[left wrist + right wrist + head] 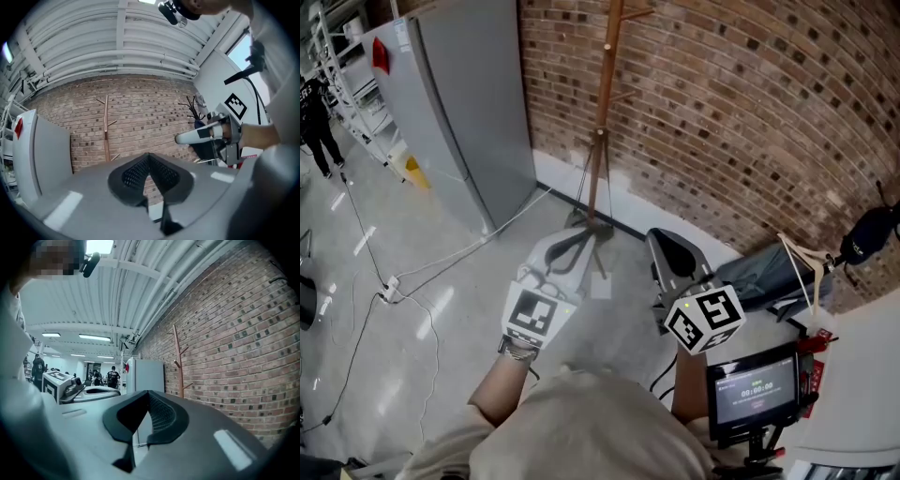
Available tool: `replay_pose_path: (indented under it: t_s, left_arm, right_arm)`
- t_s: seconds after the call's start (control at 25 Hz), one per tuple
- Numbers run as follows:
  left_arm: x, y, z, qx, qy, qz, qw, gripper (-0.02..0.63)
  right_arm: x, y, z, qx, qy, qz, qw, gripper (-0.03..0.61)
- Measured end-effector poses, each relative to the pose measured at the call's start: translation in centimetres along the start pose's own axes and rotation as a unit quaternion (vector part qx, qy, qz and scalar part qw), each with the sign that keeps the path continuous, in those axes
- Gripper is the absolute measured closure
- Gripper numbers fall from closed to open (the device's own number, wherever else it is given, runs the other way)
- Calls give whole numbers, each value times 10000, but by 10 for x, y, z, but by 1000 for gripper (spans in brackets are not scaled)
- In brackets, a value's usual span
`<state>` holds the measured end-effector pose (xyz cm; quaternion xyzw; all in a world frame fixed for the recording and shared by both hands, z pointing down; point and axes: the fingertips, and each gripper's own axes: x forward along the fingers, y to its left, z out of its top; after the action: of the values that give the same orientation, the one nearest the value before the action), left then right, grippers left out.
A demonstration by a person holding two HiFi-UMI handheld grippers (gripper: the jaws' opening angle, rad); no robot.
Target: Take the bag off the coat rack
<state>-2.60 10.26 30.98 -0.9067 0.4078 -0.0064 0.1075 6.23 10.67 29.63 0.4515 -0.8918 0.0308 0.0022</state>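
**Scene, largest to smallest**

- The brick wall (750, 112) runs behind the work area. A tall grey cabinet (459, 103) stands against it at the left, on a pale floor (422, 281).
- The wooden coat rack (602, 112) stands upright at the foot of the wall. All of its pegs that are in view are bare, in the head view and in both gripper views.
- The bag (764, 277) is grey-blue with pale straps. It lies low at the right, well apart from the rack and just beyond the right gripper. What it rests on cannot be made out.
- The left gripper (584, 234) points toward the base of the rack. Its jaws are pressed together with nothing between them.
- The right gripper (661, 244) is beside it, with jaws likewise pressed together and empty.
- A small screen (755, 389) sits near the person's right forearm.

**Task status**

The rack carries no bag, and neither gripper holds one. Judged from this layout, removal is complete and no step remains, unless another bag hangs on the top of the rack, which is out of frame.

**Containers**

The bag is the only container in view. It appears slumped, and its contents cannot be seen.
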Motion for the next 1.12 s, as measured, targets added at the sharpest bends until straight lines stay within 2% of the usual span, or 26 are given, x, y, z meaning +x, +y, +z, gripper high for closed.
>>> replay_pose_path:
  t_s: [0.4,0.76,1.12]
  left_arm:
    - [-21,17,-3,100,44,60,9999,614]
    - [-37,29,-14,-27,71,4,10000,614]
    - [-23,42,-25,-48,138,-10,9999,614]
  right_arm:
    - [1,16,-2,199,-35,-156,9997,577]
    - [4,42,-9,-2,136,-133,9998,577]
    - [22,31,-12,-41,77,-116,9999,577]
